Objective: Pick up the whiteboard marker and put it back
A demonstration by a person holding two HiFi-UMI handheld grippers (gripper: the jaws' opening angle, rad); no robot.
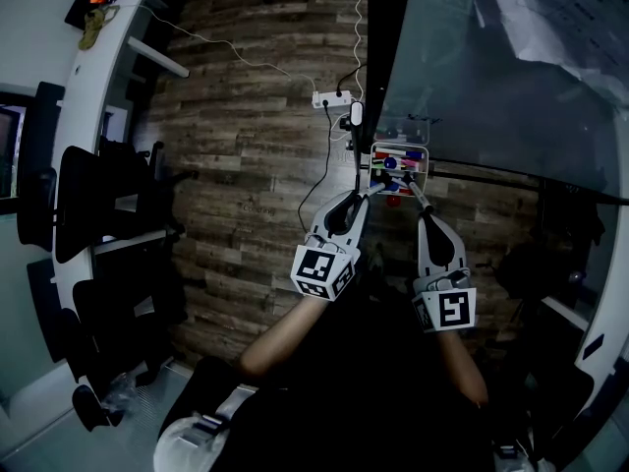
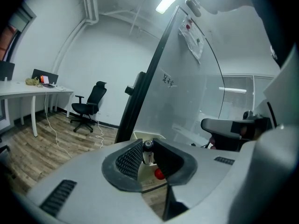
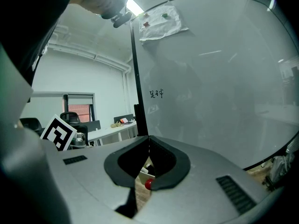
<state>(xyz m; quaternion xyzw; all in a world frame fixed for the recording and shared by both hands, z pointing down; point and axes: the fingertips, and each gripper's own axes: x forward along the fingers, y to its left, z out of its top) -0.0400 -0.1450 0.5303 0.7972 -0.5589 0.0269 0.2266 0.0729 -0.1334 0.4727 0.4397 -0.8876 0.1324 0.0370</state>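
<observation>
In the left gripper view a whiteboard marker [image 2: 147,157] with a dark cap stands upright between the pads of my left gripper [image 2: 147,154], and both pads touch it. The head view shows the left gripper [image 1: 379,187] reaching into the white marker tray [image 1: 373,168] under the whiteboard [image 1: 511,77]. Several coloured markers lie in that tray. A red round piece [image 2: 160,174] sits in the tray below the jaws. My right gripper [image 1: 418,193] is just right of the left one at the tray, and its jaws [image 3: 149,141] meet at the tips with nothing between them.
The whiteboard's dark frame post [image 2: 140,92] stands just left of the tray. A power strip [image 1: 331,98] and cables lie on the wood floor. Office chairs [image 1: 88,205] and a white desk [image 2: 28,90] line the left side of the room.
</observation>
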